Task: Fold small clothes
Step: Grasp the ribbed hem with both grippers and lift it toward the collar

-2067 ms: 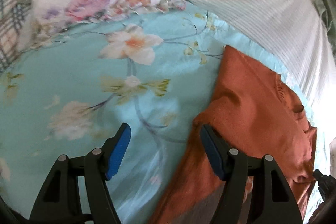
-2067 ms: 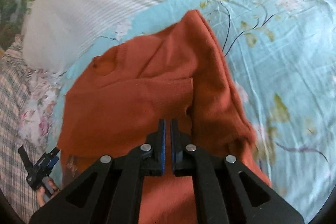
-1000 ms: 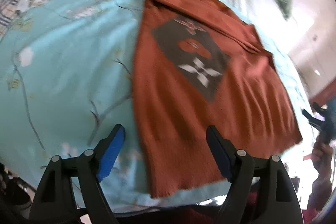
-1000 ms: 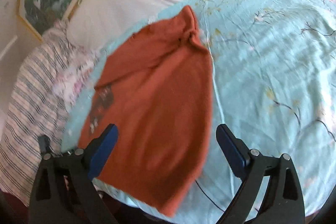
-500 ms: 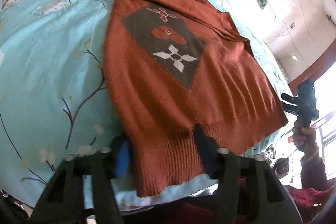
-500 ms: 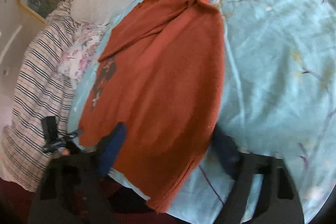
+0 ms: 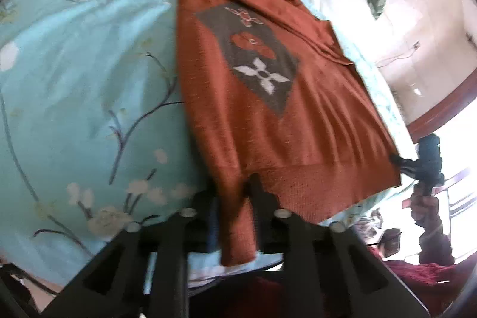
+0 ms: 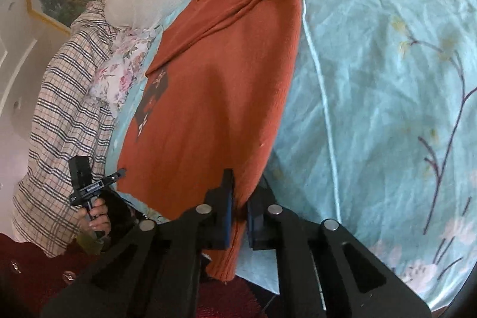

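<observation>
Rust-orange sweater (image 7: pixel 268 121) spread flat on bed (image 7: pixel 83 97), hem at near edge. Left gripper (image 7: pixel 235 192) clamped on one hem corner, right gripper (image 8: pixel 238 198) clamped on the other. Sleeves apparently tucked in; bottom-to-top fold not yet made.

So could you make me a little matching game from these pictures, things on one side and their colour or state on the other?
Things:
1. sweater
2. bedsheet
3. left tool
4. blanket

Descriptions:
A. plaid, draped at the bed's side
B. rust orange, with a dark diamond patch
C. pale blue, printed with branches and blossoms
D. shut on the sweater's hem

Pairs: 1-B, 2-C, 3-D, 4-A
</observation>
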A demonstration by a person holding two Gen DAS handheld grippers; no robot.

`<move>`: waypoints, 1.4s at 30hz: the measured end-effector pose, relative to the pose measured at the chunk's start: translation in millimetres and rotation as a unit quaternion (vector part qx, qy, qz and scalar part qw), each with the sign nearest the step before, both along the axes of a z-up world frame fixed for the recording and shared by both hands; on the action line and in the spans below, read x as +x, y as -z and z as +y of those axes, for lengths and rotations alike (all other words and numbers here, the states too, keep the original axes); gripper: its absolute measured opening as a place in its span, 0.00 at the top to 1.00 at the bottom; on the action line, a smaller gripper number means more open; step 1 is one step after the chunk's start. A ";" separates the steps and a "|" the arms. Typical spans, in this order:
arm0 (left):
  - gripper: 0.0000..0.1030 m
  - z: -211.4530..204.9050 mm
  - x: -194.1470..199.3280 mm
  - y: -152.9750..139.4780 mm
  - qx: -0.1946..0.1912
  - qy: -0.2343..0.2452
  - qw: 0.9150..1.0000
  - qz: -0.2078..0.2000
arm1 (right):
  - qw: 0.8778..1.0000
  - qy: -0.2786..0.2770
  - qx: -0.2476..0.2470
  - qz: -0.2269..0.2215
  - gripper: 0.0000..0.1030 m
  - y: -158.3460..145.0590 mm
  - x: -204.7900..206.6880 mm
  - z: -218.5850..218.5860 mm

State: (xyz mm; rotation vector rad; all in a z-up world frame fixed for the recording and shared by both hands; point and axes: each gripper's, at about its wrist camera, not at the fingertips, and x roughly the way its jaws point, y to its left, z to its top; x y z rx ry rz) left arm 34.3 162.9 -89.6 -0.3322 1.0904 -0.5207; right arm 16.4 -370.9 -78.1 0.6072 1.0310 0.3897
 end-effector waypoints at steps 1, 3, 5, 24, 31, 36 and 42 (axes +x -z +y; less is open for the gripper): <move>0.78 -2.4 0.0 0.1 -0.001 0.001 1.000 -0.005 | 1.000 -0.003 -0.002 -0.003 0.89 -0.1 -0.8 2.2; 0.94 -8.9 0.3 -0.9 0.014 -0.008 1.000 -0.024 | 1.000 -0.007 -0.018 -0.014 0.89 -1.0 -2.6 8.5; 0.95 -5.0 -3.5 -5.6 0.000 -0.026 0.999 -0.035 | 1.000 -0.004 -0.002 -0.029 0.92 -4.5 -6.0 10.1; 0.95 -20.9 110.4 -132.9 -0.022 -0.132 0.970 -0.204 | 0.982 0.059 0.009 -0.179 0.93 -111.3 107.1 -13.7; 0.95 -48.2 235.7 -133.6 0.005 -0.161 0.968 -0.191 | 0.984 0.088 -0.038 -0.147 0.93 -113.6 206.4 -28.5; 0.94 -62.5 304.7 -108.6 0.035 -0.165 0.973 -0.159 | 0.987 0.105 -0.048 -0.112 0.93 -87.7 265.8 -42.4; 0.93 -78.4 368.7 -53.9 0.091 -0.169 0.975 -0.110 | 0.990 0.115 -0.055 -0.068 0.93 -51.8 307.7 -53.1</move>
